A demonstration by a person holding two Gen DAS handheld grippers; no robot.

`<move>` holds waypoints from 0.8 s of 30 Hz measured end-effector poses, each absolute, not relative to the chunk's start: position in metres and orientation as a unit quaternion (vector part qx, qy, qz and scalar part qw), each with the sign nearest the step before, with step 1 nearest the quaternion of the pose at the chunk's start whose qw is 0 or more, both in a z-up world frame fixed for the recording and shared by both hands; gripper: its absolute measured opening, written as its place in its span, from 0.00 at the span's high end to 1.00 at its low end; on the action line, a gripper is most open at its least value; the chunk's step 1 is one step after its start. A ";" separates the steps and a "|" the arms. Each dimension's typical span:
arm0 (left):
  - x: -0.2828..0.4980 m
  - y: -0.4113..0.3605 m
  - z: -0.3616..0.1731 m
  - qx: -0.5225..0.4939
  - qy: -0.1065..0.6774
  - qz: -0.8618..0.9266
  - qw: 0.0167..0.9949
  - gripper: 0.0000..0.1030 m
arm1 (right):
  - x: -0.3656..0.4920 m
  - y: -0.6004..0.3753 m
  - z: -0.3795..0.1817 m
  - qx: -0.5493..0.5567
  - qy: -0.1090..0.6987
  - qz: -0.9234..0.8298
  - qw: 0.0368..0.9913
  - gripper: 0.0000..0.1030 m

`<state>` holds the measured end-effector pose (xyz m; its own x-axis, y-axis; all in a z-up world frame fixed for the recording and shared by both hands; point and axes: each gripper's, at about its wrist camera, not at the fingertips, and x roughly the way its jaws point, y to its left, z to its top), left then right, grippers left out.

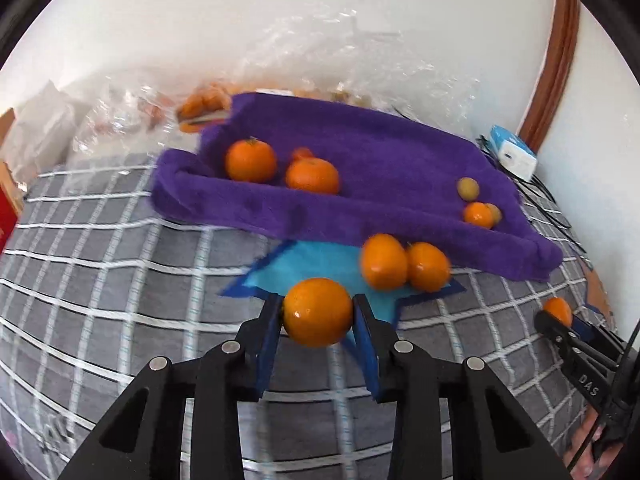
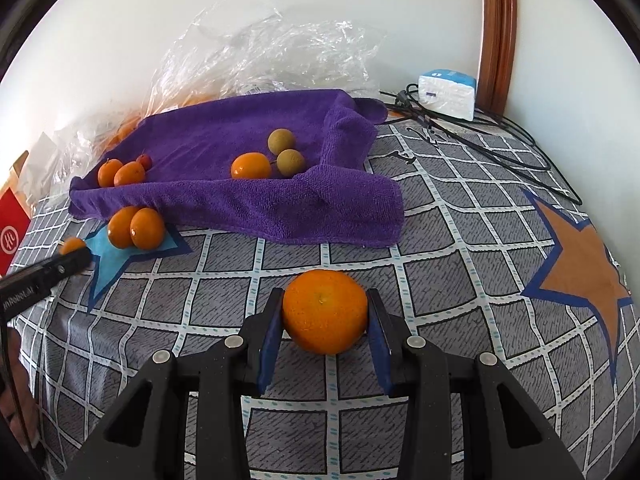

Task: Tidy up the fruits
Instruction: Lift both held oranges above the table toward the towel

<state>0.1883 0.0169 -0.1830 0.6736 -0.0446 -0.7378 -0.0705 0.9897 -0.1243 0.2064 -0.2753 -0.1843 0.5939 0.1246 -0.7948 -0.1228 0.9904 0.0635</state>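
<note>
Left gripper (image 1: 318, 312) clamped on a smooth kumquat (image 1: 318, 312), just short of the blue star patch (image 1: 304, 268) where two more kumquats (image 1: 404, 262) sit, touching, by the purple towel's (image 1: 380, 160) near edge. So the drop spot lies straight ahead of the left gripper.

Right gripper (image 2: 325, 312) grips a mandarin (image 2: 325, 312) over the checked cloth (image 2: 360, 248); the orange star (image 2: 580, 268) lies to its right, near that edge. Prob. next: each fruit to its star.
</note>
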 end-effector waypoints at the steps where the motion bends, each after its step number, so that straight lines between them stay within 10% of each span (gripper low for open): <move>1: 0.188 0.025 -0.184 -0.072 0.400 0.017 0.913 0.67 | 0.207 -0.275 -0.185 -0.001 0.446 0.069 0.892 0.62; 24: 0.165 0.055 -0.191 -0.104 0.362 0.016 0.926 0.67 | 0.206 -0.272 -0.184 -0.012 0.445 0.066 0.893 0.62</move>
<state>0.1652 0.0551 -0.1909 0.7376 -0.0458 -0.6737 -0.1040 0.9781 -0.1804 0.2059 -0.2721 -0.1844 0.5945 0.1064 -0.7970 -0.1278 0.9911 0.0370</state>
